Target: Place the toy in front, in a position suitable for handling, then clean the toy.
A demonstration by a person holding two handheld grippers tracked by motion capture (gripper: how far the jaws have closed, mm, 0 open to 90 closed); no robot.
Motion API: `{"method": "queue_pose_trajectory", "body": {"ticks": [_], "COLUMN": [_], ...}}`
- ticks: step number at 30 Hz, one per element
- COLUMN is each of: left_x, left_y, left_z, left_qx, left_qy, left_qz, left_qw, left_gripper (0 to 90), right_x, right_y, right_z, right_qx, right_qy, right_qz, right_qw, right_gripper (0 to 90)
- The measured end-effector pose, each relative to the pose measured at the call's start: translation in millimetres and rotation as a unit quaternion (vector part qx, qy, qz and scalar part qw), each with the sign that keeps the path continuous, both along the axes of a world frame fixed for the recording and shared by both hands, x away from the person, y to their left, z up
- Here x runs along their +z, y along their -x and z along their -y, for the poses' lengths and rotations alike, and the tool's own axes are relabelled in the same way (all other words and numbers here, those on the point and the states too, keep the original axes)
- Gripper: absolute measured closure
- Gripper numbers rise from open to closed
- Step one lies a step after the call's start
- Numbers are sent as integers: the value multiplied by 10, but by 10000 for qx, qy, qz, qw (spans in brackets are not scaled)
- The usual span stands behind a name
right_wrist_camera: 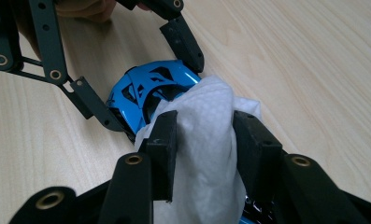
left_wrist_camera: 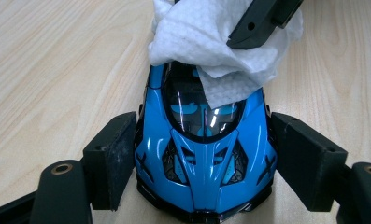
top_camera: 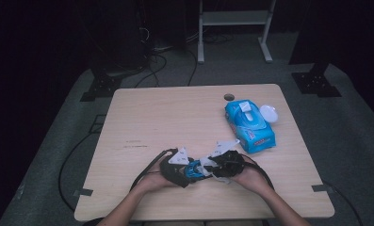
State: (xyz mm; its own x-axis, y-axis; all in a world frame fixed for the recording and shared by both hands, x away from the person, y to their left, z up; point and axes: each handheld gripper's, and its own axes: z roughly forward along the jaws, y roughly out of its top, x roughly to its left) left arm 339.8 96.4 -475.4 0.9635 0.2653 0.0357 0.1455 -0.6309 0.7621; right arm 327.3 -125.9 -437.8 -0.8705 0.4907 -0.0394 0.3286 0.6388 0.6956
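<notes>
Squarely between left fingers: blue toy car, wipe atop.

The car is glossy bright blue with black vents, a dark windscreen and a black lower edge. The wipe on it is white with a fine dimpled weave, and both grippers, left and right, are matt black. The table is pale wood grain; the pack is blue with a white flap.
</notes>
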Motion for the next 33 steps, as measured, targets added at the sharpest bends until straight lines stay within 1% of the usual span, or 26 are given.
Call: {"method": "queue_pose_trajectory", "body": {"ticks": [4,8,10,13,14,16,19,20,21,23,24,25,27,28,29,33], "left_x": [-7,-2,-2,-6,-7,-7,-7,-8,-8,-8,-7,-7,-3,-5,-7,-6], "left_y": [12,16,20,16,15,13,12,15,15,14,13,13,13,14,15,13], "left_z": [15,12,13,11,11,11,11,16,16,20,16,16,12,16,22,28], "left_qx": [16,13,16,15,6,1,0,2,2,-1,4,4,3,6,12,-6], "left_qy": [-31,-62,-79,-61,-64,-64,-67,-67,-67,-72,-83,-83,-111,-105,-96,-123], "left_qz": [32,36,43,40,43,45,44,58,58,66,63,63,52,54,61,95], "left_qw": [10000,10000,10000,10000,10000,10000,10000,10000,10000,10000,9999,9999,9999,9999,9999,9999], "left_gripper": [251,251,252,254,255,255,255,255,256,256,255,255,255,255,255,255], "right_x": [-24,-41,-41,-34,-34,-34,-37,-47,-47,-53,-43,-38,-36,-36,-33,-38], "right_y": [20,64,95,101,98,89,79,71,71,64,78,78,77,62,58,52], "right_z": [14,8,-3,16,32,81,133,216,216,284,326,346,372,423,438,439], "right_qx": [-64,-109,-120,-103,-71,-39,-56,-124,-124,-184,-284,-308,-354,-454,-493,-521], "right_qy": [-95,-118,-63,-71,-66,-55,-39,-58,-58,-121,-58,-30,-41,-81,-88,-99], "right_qz": [13,149,238,126,110,2,-50,-129,-129,-193,-114,-80,-85,-62,-58,-73], "right_qw": [9999,9998,9996,9998,9999,10000,10000,9998,9998,9996,9995,9995,9993,9989,9987,9986], "right_gripper": [619,633,660,764,786,810,817,824,824,826,828,829,829,830,830,837]}}
